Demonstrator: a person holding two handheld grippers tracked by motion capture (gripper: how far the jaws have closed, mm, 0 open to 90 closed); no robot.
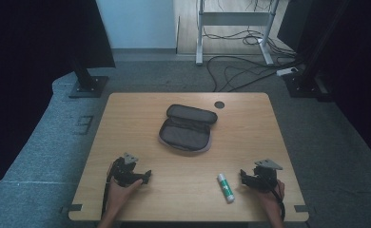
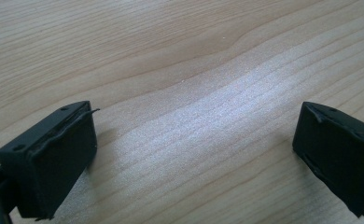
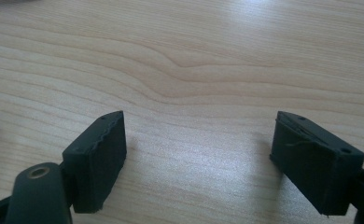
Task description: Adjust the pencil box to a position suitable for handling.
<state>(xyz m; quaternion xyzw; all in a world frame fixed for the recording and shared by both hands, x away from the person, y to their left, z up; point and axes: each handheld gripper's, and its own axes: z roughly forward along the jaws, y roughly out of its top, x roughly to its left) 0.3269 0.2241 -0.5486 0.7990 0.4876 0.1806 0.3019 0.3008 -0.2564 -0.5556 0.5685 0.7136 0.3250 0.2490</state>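
Resting low on the wooden table (image 1: 126,118), the left gripper (image 1: 145,176) and right gripper (image 1: 243,176) both gape, grasping nothing. An unzipped grey pencil case (image 1: 187,128) lies mid-table; a glue stick (image 1: 225,187) sits just beside the right gripper.

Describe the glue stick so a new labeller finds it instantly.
Start at the wooden table, then go to its near edge, right of centre. The glue stick lies flat there, just left of the right gripper: a small white-and-green tube, unlike the big dark open pouch mid-table.
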